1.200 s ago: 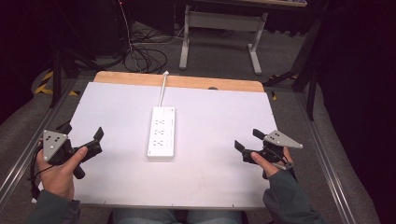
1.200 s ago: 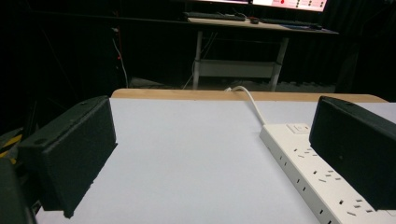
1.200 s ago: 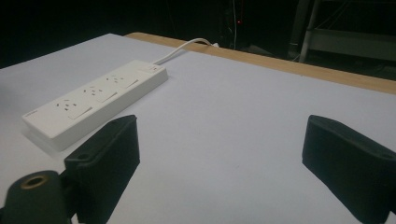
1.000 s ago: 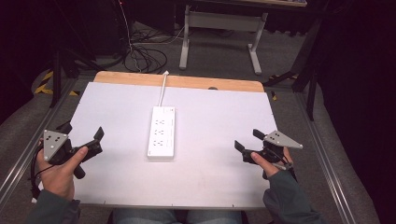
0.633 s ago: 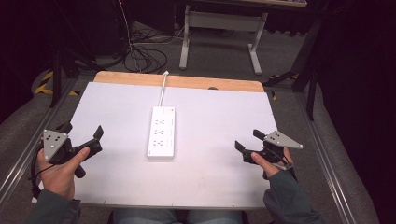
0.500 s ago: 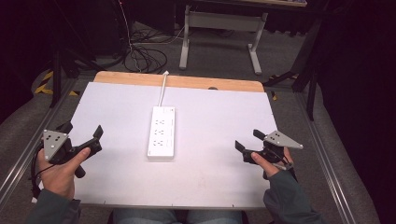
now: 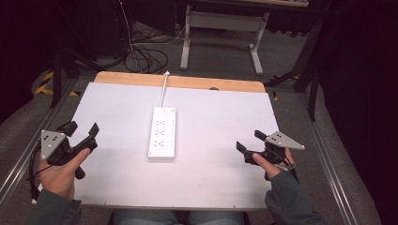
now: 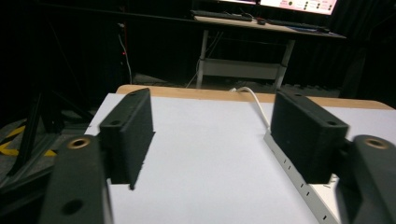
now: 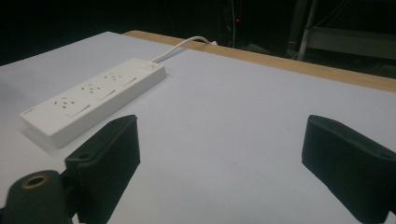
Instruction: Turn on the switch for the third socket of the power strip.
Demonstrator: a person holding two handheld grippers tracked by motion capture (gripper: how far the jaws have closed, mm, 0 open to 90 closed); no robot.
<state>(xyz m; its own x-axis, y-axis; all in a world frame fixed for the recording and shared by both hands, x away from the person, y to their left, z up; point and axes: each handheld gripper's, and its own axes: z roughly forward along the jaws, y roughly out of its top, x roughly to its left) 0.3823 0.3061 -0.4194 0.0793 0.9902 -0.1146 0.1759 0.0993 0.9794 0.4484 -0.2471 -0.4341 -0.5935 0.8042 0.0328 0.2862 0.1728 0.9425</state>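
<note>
A white power strip [image 7: 163, 132] lies mid-table [image 7: 220, 183].

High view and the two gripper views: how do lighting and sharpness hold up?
High view: white table sheet evenly lit, power strip sharp, surroundings nearly black. Left gripper view: dim, left tongs soft, just been closing on nothing. Right gripper view: the strip crisp, right tongs open and blurred.

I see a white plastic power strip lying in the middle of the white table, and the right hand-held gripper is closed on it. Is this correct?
Not quite. The white plastic power strip does lie in the middle of the white table, but the right hand-held gripper is open and well apart from it, as the high view shows.
</note>
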